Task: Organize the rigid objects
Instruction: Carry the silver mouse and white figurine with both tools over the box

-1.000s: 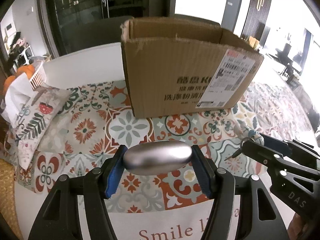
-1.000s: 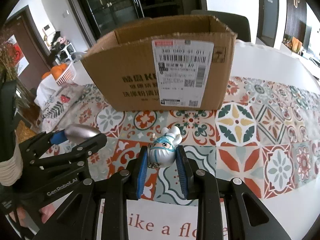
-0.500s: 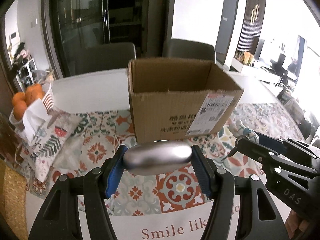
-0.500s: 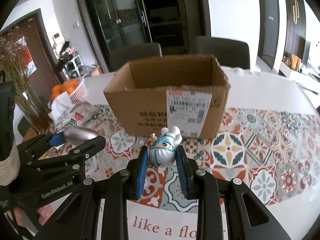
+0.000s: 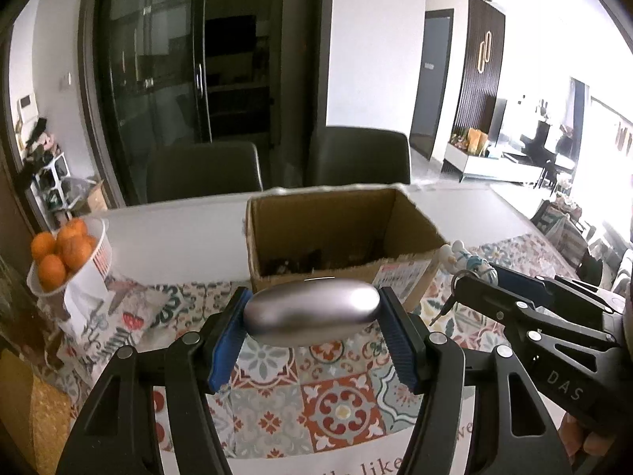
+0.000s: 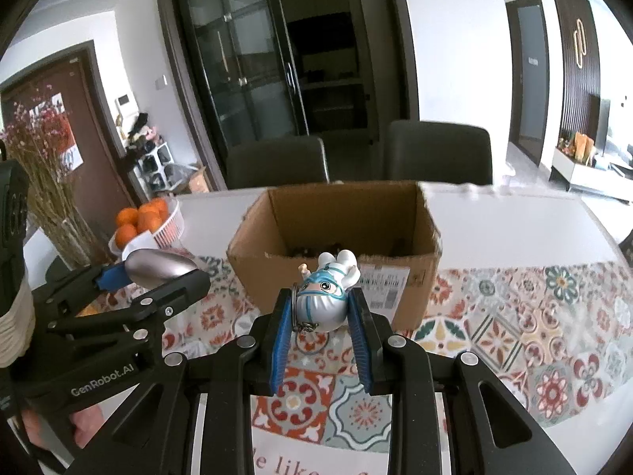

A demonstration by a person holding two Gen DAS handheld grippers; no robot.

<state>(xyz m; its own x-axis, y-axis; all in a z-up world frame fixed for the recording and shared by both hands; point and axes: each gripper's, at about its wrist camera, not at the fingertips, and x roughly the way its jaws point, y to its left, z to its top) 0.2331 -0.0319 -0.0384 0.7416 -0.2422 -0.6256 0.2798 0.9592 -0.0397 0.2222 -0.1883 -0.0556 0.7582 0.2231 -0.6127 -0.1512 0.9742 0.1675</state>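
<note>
Cardboard box [image 5: 340, 237] stands open-topped beyond our left tongs [image 5: 312, 328], its near rim level with the load and its dim bottom holding some dark things we cannot make out. These tongs are part open and clamped end to end on a smooth silver oval [image 5: 312, 318], clear of the bench [image 5: 190, 233]. Our right tongs [image 5: 470, 273] reach in from the right with a small figurine [image 5: 469, 259]. A patterned tile-print cloth [image 5: 340, 399] covers the near white bench; a white basket of oranges [image 5: 67, 261] sits left.

From the right wrist, our narrowly closed tongs pinch the glossy round-bodied figurine by its sides, its key ring hanging left, in free air before the box's front wall. The oval shows at left. Two dark chairs [image 6: 439, 154] stand behind the bench.
</note>
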